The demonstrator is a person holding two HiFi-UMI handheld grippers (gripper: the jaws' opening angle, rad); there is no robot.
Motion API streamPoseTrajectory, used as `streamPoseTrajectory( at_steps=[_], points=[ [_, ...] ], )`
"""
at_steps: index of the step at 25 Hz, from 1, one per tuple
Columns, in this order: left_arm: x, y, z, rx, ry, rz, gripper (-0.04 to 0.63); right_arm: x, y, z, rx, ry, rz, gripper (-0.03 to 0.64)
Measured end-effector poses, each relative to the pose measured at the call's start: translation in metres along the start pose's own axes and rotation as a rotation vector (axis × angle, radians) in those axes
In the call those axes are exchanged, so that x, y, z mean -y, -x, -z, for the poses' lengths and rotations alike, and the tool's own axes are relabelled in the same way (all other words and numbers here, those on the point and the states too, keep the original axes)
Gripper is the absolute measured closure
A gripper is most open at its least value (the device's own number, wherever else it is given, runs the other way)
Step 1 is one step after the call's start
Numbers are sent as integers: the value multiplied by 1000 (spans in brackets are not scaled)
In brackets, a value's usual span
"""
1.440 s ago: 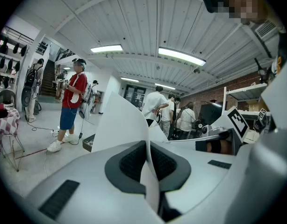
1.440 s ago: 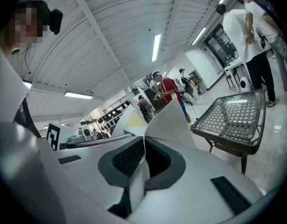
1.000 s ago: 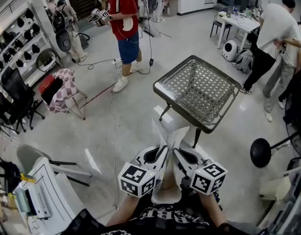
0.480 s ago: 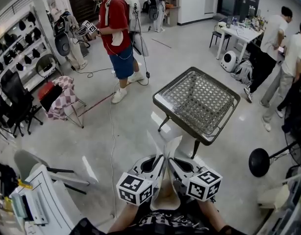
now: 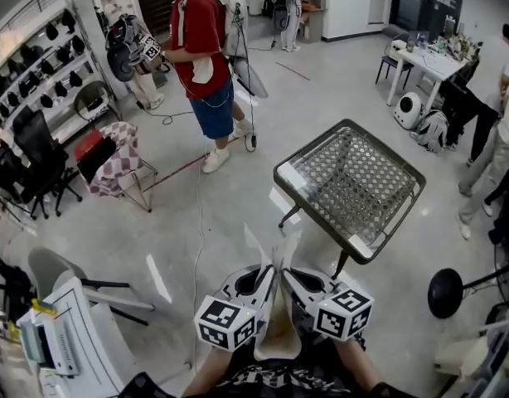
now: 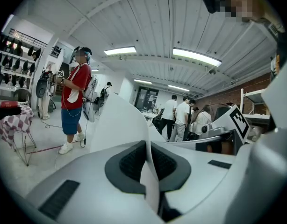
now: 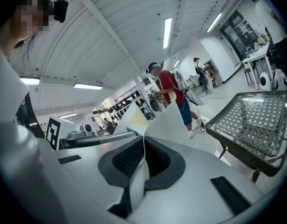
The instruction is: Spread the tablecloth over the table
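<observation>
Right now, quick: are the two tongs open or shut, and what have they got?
Left tongs: shut, pinching the tablecloth.
Right tongs: shut, pinching the same tablecloth.

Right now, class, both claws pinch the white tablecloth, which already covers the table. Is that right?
No. The head view shows the table bare; the tablecloth is bunched between the left claw and right claw, which do pinch it.

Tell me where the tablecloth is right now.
Bottom centre of the head view: the tablecloth is pinched by the left gripper and right gripper, side by side, short of the table ahead to the right.
</observation>
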State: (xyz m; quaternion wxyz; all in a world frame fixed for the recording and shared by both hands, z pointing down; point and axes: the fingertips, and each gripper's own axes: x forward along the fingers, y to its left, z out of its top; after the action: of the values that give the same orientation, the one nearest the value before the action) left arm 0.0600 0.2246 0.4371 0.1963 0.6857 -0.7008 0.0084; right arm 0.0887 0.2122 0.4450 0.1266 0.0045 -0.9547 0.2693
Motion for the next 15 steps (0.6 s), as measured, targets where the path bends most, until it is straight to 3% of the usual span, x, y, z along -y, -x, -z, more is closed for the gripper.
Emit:
streamPoseTrajectory(
  at_steps=[7,15],
  points=[
    [-60,-57,-37,11,-2,-98,577,50,-56,-51,-35,25,-83,598],
    [-110,-127,-122,80,-72,-183,577,105,-105,-162,28,74,-182,598]
  ],
)
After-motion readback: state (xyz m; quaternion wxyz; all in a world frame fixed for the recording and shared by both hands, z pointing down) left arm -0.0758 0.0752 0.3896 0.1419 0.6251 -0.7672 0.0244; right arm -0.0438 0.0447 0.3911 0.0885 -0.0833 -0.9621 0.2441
